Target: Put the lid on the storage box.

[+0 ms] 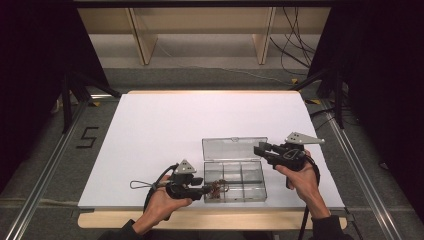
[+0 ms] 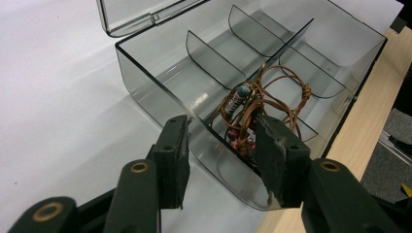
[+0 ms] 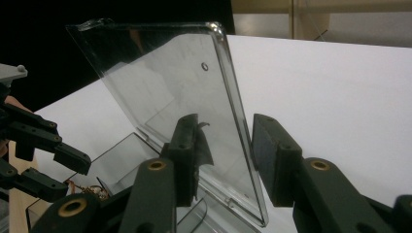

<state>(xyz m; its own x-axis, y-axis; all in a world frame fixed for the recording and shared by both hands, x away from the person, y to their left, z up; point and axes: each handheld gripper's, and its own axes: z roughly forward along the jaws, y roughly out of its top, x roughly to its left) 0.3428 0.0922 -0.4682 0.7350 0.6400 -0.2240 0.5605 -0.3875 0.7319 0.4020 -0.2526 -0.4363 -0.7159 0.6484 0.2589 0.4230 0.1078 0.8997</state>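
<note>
White table (image 1: 165,125) mostly bare, wide free room behind and left of the clear box (image 1: 233,181), which sits at the near edge, lid (image 3: 165,92) raised. Right gripper (image 1: 262,149) straddles the lid's edge, jaws part open, pads not pressing. Left gripper (image 1: 207,189) part open astride the box's end wall; beaded cord tangle (image 2: 252,109) lies inside that end compartment, unheld.
</note>
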